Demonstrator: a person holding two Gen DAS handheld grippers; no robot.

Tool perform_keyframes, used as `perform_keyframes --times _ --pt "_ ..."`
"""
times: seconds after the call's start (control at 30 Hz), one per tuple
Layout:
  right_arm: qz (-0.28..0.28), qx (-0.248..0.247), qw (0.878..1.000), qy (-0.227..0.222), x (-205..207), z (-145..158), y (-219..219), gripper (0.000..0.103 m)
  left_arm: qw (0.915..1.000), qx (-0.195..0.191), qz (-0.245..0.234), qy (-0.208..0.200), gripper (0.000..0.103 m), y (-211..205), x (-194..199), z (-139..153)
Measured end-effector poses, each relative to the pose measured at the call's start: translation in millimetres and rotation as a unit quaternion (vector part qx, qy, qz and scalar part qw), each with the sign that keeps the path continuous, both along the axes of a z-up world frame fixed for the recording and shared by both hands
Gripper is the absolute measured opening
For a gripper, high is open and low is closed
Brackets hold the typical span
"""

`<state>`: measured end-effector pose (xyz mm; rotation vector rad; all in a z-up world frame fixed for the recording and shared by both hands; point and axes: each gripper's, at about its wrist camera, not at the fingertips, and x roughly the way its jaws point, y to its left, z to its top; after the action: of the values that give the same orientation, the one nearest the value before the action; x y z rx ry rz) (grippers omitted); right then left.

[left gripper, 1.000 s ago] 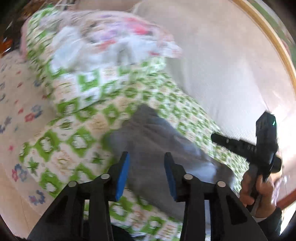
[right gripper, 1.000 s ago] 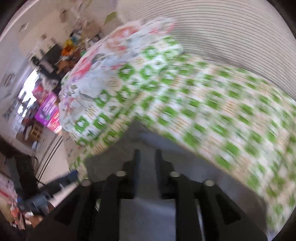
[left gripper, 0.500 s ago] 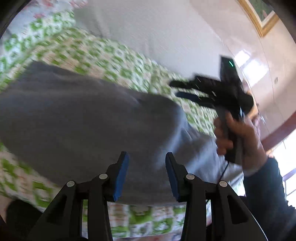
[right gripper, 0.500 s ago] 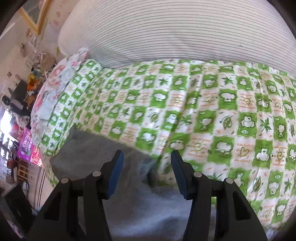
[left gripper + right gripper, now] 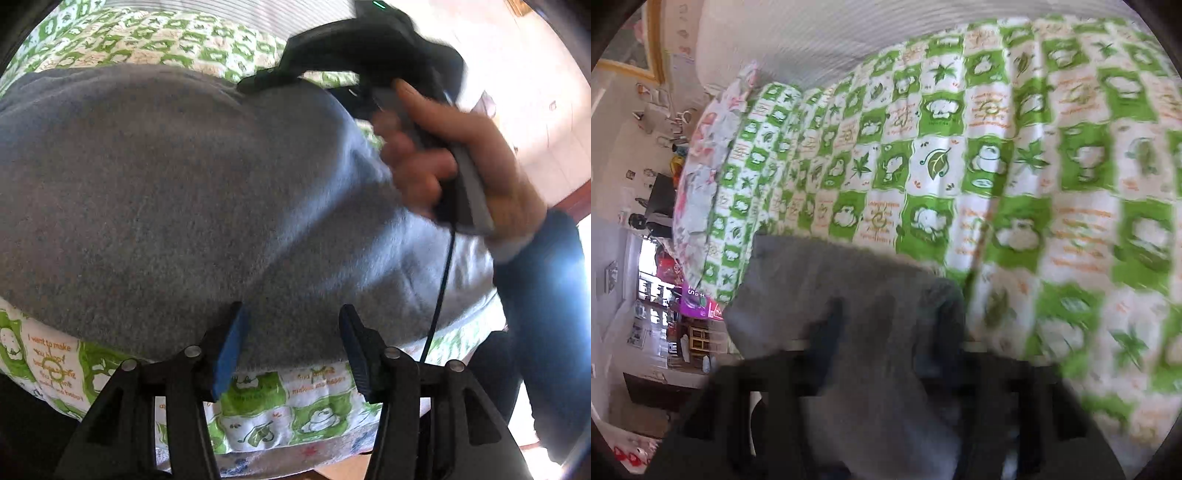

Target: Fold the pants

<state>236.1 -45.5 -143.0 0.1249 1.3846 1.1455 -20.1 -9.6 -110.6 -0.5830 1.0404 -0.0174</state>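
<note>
Grey fleece pants (image 5: 192, 192) lie spread on a green-and-white checked bedspread (image 5: 155, 37). My left gripper (image 5: 290, 332) is open, its blue-padded fingers (image 5: 229, 347) at the near edge of the pants, empty. My right gripper shows in the left wrist view (image 5: 266, 83) over the far right of the pants, held by a hand (image 5: 450, 162). In the blurred right wrist view the pants (image 5: 842, 295) lie under the right gripper (image 5: 882, 325); its fingers stand apart, open.
The bedspread (image 5: 997, 166) stretches far and right. A floral pillow (image 5: 701, 155) lies at the left end. A striped white cushion (image 5: 820, 29) runs along the back. The bed's front edge (image 5: 295, 443) is just below my left gripper. A cable (image 5: 439, 288) hangs from the right gripper.
Both grippers dropped closer to the pants. The right gripper went from shut to open a second ago and now sits low over the cloth. The left stayed open.
</note>
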Motion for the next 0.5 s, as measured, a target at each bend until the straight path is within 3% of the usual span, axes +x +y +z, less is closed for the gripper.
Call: perform_keyframes --times 0.07,0.13,0.23,0.3,0.37,0.47,0.5 --pt "-0.003 -0.022 0.999 -0.025 -0.7 -0.4 12.4 0.007 1.0 -0.002 -0.001 0.002 0.052 -1.9 -0.3 -3.4" --pt "-0.023 -0.02 0.998 -0.063 2.6 12.3 14.4 0.006 0.9999 0.004 -0.011 0.007 0.052 -4.7 -0.3 -5.3" --pt "-0.064 -0.013 0.994 -0.085 8.8 18.5 8.9 0.006 0.9999 0.004 -0.01 0.013 0.052 -7.1 4.3 -9.5" --pt "-0.033 -0.06 0.995 -0.066 3.6 -1.1 20.6 0.01 0.9996 0.014 -0.017 0.017 0.052 -11.3 5.8 -8.6" --pt "-0.048 -0.058 0.996 -0.054 2.5 -1.0 11.1 0.013 0.9994 0.017 -0.023 0.018 0.052 -13.6 5.2 -7.1" --pt "-0.074 -0.022 0.995 -0.062 -6.6 24.7 -22.8 0.031 0.9995 0.008 -0.02 0.022 0.052 -9.8 0.7 -5.2" --pt "-0.082 -0.023 0.993 -0.086 -13.1 36.1 -36.7 0.047 0.9995 0.011 -0.02 0.023 0.052 -10.3 0.2 -2.4"
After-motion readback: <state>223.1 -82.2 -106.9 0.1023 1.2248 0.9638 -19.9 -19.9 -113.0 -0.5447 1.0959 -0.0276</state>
